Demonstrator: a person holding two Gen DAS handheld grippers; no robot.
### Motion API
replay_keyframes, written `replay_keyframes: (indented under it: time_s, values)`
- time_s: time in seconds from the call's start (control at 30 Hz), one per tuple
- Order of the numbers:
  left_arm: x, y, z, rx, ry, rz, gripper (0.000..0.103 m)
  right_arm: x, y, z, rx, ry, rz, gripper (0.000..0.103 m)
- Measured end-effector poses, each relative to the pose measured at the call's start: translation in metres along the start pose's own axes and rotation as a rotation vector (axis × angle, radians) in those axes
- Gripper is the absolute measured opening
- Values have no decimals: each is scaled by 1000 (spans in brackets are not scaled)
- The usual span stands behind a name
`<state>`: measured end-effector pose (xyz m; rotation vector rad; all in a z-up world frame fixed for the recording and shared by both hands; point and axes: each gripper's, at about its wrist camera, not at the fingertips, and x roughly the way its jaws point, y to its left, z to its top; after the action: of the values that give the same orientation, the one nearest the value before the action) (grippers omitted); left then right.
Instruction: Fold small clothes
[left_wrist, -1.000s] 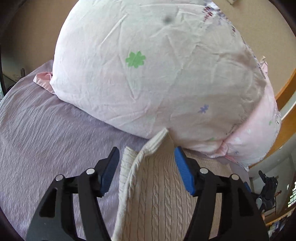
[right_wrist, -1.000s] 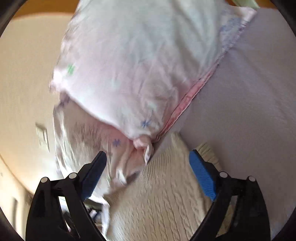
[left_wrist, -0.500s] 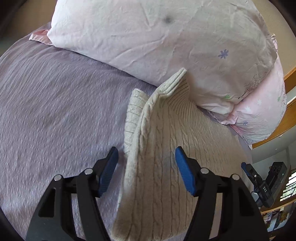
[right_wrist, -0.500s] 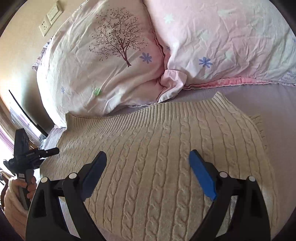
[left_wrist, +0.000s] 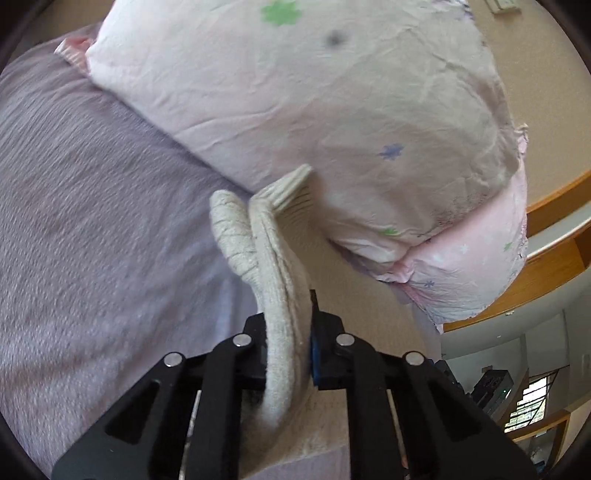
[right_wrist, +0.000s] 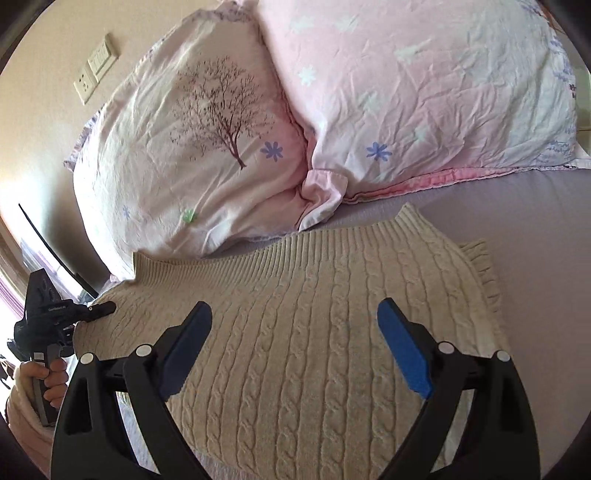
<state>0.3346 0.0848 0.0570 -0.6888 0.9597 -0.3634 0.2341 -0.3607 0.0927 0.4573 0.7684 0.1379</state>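
A cream cable-knit sweater (right_wrist: 314, 332) lies spread on the lilac bedsheet (right_wrist: 535, 229), its ribbed hem toward the pillows. My right gripper (right_wrist: 295, 343) is open and empty, hovering just above the sweater's middle. My left gripper (left_wrist: 288, 343) is shut on a bunched edge of the sweater (left_wrist: 273, 266), which stands up in a fold between its fingers. In the right wrist view the left gripper (right_wrist: 99, 308) sits at the sweater's left edge, held by a hand.
Two pink-and-white floral pillows (right_wrist: 207, 147) (right_wrist: 424, 92) lie against the wall just beyond the sweater. The bedsheet (left_wrist: 92, 221) stretches to the left in the left wrist view. A wooden bed frame (left_wrist: 546, 221) and a wall socket (right_wrist: 94, 70) show at the edges.
My left gripper has closed on the sweater's edge, which now stands bunched between its fingers. My right gripper stayed open, swung from the pillows to over the sweater, then steadied.
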Motion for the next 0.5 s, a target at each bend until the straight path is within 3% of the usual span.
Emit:
replay_keyframes:
  time_s: [0.17,0.33,0.4,0.47,0.5]
  values:
    - [17,-137,-18,236,16,-48,12,-56,-45,4,118,-108,0,93]
    - [106,-249,-87,422,163,-128,12,-77,-105,-8,251,-113,-41,93]
    - [156,-268,-120,463,235,-97,13,-80,-123,-14,294,-92,-63,93]
    - [201,-280,-146,522,293,-20,14,-83,-136,-17,319,-73,-67,93]
    - [211,-285,-155,560,292,2,16,-85,-141,-19,322,-66,-75,93]
